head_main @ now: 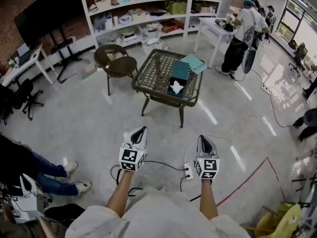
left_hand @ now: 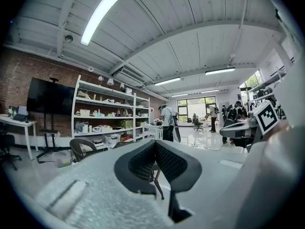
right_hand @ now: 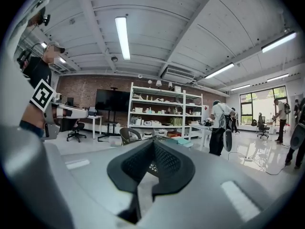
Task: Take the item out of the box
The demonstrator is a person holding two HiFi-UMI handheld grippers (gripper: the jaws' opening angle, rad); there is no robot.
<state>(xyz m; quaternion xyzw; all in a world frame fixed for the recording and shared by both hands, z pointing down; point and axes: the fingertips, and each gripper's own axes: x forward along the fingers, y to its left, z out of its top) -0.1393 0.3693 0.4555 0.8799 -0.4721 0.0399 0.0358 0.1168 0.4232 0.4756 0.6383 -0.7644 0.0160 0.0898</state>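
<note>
Box [head_main: 179, 72]: dark teal, rectangular, sits on the right half of the surface [head_main: 148, 89], long side running front to back. A white item [head_main: 177, 87], crumpled & soft-looking, pokes out of the box's dark opening at the near end. A flat, lighter teal sheet-like piece [head_main: 194, 62] lies just beside the box at the far right corner, hanging over the rim.

The surface is a low square wicker table w/ rounded corners, an open woven top, a raised rim & thin dark legs. A round-backed wicker chair [head_main: 115, 61] in the same dark weave stands near its left side. The floor [head_main: 89, 118] is pale, glossy & mottled.

Left gripper [head_main: 142, 129] & right gripper [head_main: 201, 138] are both low in the head view, side by side above the floor, well apart from the surface, each on a bare forearm. Each has a smooth grey shell tapering to a point & a cube w/ black-and-white square markers.

In the left gripper view its fingers [left_hand: 141, 163], dark w/ mesh-textured pads, are closed pad to pad w/ nothing btwn them. Right fingers [right_hand: 167, 162] are the same: closed & empty.

A white power strip [head_main: 188, 170] w/ black cables lies on the floor btwn the grippers. White open shelving [head_main: 148, 14] lines the far brick wall.
</note>
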